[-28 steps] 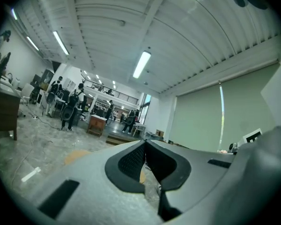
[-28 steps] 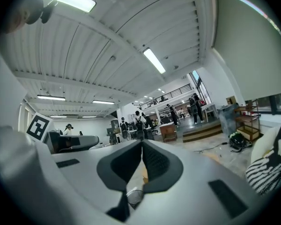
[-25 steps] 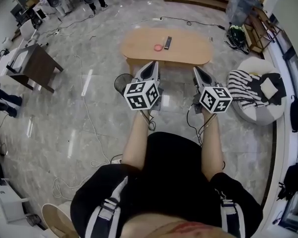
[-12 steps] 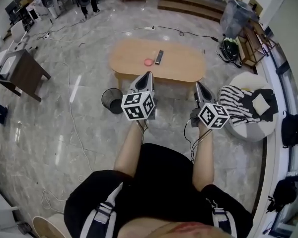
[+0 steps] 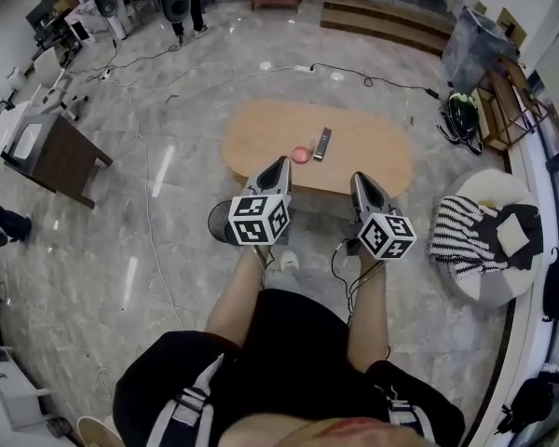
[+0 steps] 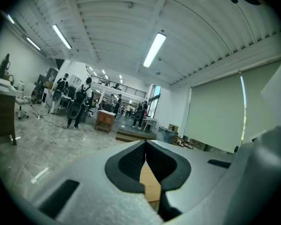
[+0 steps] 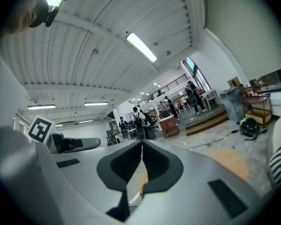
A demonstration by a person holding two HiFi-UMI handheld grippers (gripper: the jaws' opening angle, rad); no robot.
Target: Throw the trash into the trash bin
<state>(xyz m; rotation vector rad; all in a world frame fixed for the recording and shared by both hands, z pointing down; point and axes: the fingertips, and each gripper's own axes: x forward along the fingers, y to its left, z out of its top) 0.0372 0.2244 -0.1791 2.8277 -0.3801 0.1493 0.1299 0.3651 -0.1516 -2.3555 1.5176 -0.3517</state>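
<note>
The small pink thing [image 5: 302,154] is my best guess at the trash. It lies on the oval wooden table [image 5: 377,161], about midway along the length and a little toward the near edge. Just beside it on the right is a dark bar [image 5: 322,143], its long axis running from the near edge to the far one. The pink piece looks round, so no axis matters for it. What it is made of is too small to tell.

The coming move turns on this: the pink thing lies straight ahead of you, between the lines of your two grippers and closer to the left one. Your left gripper [image 5: 281,161] points almost at it, the piece sitting a touch to the right of the tip. Your right gripper [image 5: 356,177] would have to cross inward past the dark bar. How much depth and height separates the tips from the tabletop I cannot tell from above.

The trash bin [image 5: 218,223], black mesh, stands on the floor off the table's near left end, on your left side. The left gripper's marker cube covers most of it, leaving only its left rim showing.

Both pairs of jaws are pressed together with nothing between them. In the left gripper view [image 6: 145,146] only bare wood shows in the gap below the tips. The right gripper view [image 7: 141,146] shows the same closed tips. Neither of these views shows the pink thing or the bin, so you have only the head view to aim by.
</note>
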